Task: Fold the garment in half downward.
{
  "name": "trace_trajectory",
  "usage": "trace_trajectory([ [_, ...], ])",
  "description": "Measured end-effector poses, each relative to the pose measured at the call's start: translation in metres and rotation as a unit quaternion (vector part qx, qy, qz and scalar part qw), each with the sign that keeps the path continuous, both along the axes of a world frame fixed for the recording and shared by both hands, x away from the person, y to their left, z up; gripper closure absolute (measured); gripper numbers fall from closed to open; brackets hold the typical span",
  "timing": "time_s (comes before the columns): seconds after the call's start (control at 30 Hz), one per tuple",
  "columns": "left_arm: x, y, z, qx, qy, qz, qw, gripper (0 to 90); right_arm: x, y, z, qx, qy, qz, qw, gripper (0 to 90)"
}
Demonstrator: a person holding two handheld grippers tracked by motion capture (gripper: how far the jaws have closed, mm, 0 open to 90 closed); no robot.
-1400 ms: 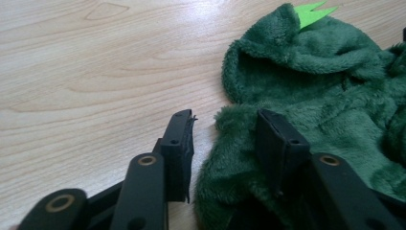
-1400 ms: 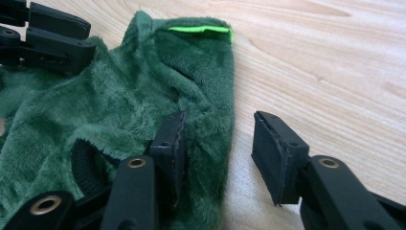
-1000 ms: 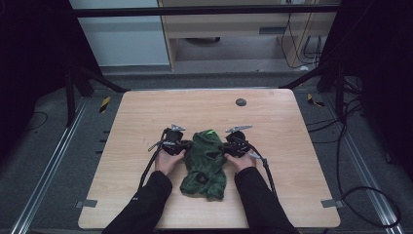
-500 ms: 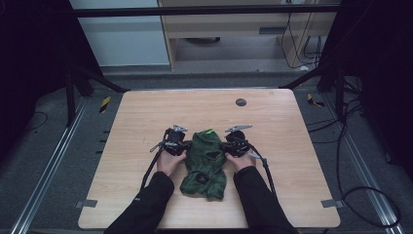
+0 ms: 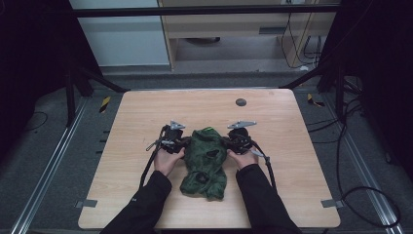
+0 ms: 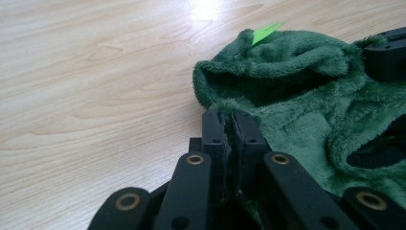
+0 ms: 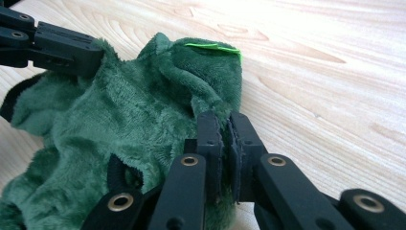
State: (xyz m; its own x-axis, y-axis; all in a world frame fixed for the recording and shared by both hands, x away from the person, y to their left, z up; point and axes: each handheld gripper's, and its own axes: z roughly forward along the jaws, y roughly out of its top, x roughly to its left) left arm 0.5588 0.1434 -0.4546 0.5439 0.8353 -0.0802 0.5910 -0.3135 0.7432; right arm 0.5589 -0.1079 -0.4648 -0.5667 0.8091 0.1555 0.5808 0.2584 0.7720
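Green fleece garment (image 5: 205, 160) is pinched at opposite edges by left tongs (image 6: 229, 125) and right tongs (image 7: 227, 125), mid-table (image 5: 146, 112); thin pinches of pile could be lost if pulled apart.

High view: above my side, facing forward and down on table (image 5: 146, 117).
Gripper views: close along my jaws.
Shared: green garment (image 5: 207, 153) (image 6: 306, 110) (image 7: 134, 120).
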Motion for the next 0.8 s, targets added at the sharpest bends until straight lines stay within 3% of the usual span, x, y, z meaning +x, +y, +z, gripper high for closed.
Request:
trace_trajectory([
  [0.4, -0.014, 0.002, 0.021, -0.015, -0.021, -0.011, 0.9996, 85.3, -0.008, 0.0, 0.017, 0.009, -0.021, 0.015, 0.9996, 85.0],
  [0.8, -0.037, 0.007, 0.038, -0.016, -0.042, -0.027, 0.9986, 85.3, -0.027, 0.001, 0.036, 0.006, -0.041, 0.045, 0.9981, 84.9],
])
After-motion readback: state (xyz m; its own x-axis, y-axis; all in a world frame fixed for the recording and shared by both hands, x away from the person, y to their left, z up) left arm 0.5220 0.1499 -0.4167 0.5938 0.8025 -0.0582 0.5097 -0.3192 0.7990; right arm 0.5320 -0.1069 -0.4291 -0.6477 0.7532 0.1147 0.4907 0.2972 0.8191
